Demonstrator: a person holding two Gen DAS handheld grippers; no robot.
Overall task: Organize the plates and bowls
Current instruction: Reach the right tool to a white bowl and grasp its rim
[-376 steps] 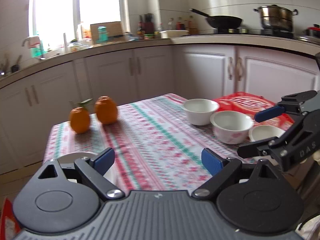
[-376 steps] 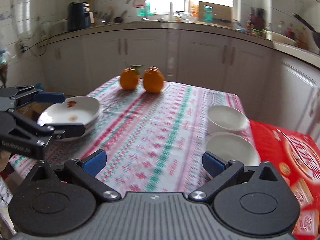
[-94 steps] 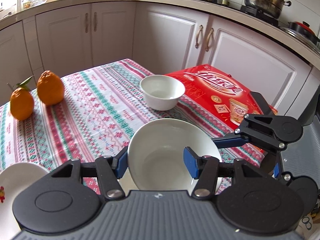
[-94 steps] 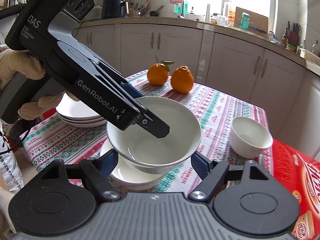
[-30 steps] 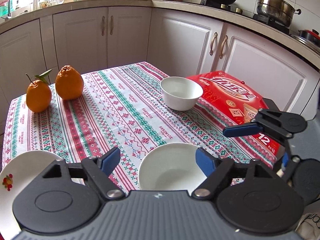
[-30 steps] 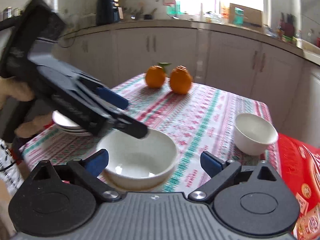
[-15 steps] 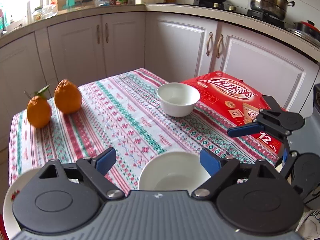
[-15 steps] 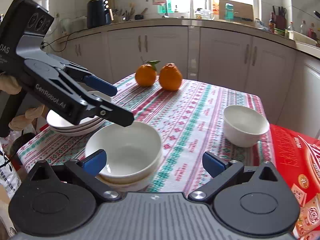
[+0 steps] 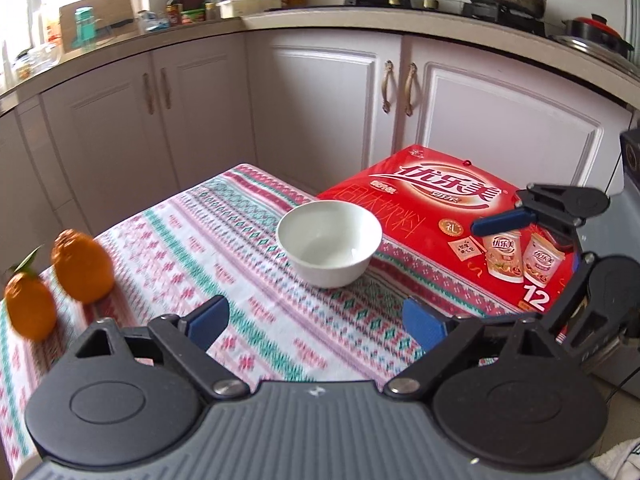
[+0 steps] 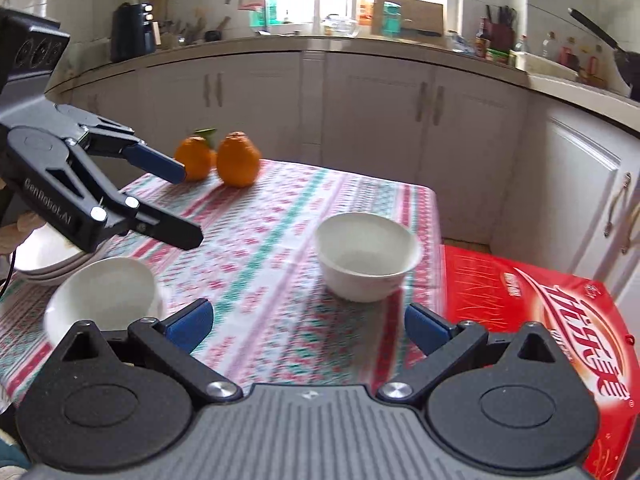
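A single white bowl (image 9: 329,250) (image 10: 366,262) stands upright on the patterned tablecloth, close to the red box. My left gripper (image 9: 316,322) (image 10: 172,200) hovers short of it, its jaws opening with nothing between them. My right gripper (image 10: 308,328) is wide open and holds nothing, with the bowl just beyond its fingers; one of its blue pads (image 9: 500,222) shows over the box. Stacked white bowls (image 10: 104,300), blurred, sit at the table's near left corner, outside both grippers. A pile of white plates (image 10: 44,260) lies behind them, partly hidden by the left gripper.
A red carton (image 9: 452,224) (image 10: 540,320) lies flat at the table's right side. Two oranges (image 10: 216,162) (image 9: 80,268) sit at the far left corner. White kitchen cabinets (image 9: 320,104) ring the table closely. The tablecloth (image 10: 280,216) is bare between the bowls.
Both grippers swung away from the stacked bowls toward the single bowl. The stack has dropped out of the left wrist view, and the left jaws stand a little wider.
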